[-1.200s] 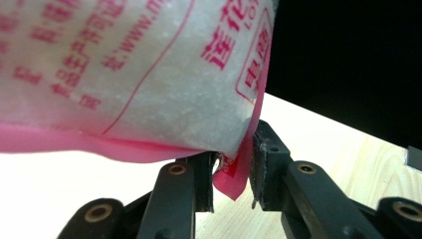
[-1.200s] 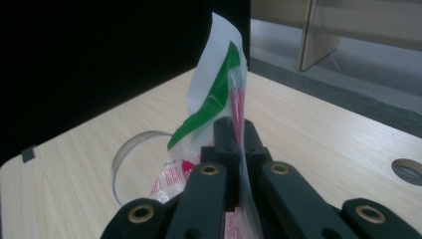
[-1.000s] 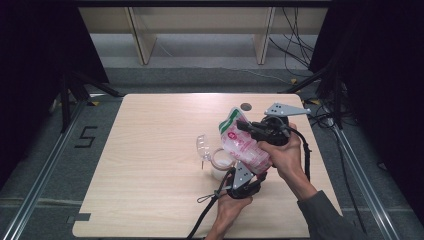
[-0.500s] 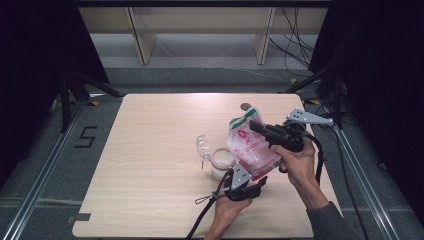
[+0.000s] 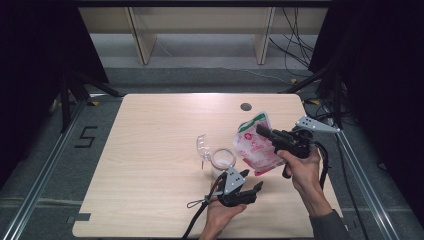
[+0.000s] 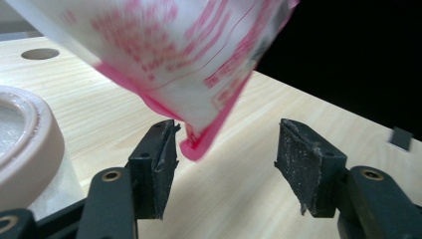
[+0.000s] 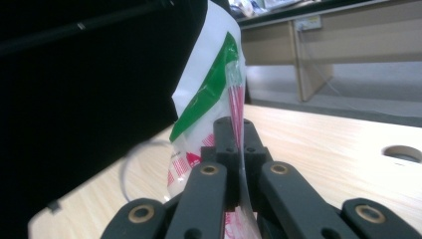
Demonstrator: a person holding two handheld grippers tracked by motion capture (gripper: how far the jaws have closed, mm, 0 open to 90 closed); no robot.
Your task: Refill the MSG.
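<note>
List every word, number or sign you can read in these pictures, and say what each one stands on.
"5": a dark numeral on the grey floor left of the table.
Red print on the white and pink bag held by the right gripper: too blurred to read in the high view and in the left gripper view.
The green band on the bag: no readable text.

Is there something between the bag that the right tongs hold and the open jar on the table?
Nothing visible. The bag hangs from the right tongs just right of the jar; the lid lies at the jar's left. The left tongs, just opened, stand below the bag's corner.
</note>
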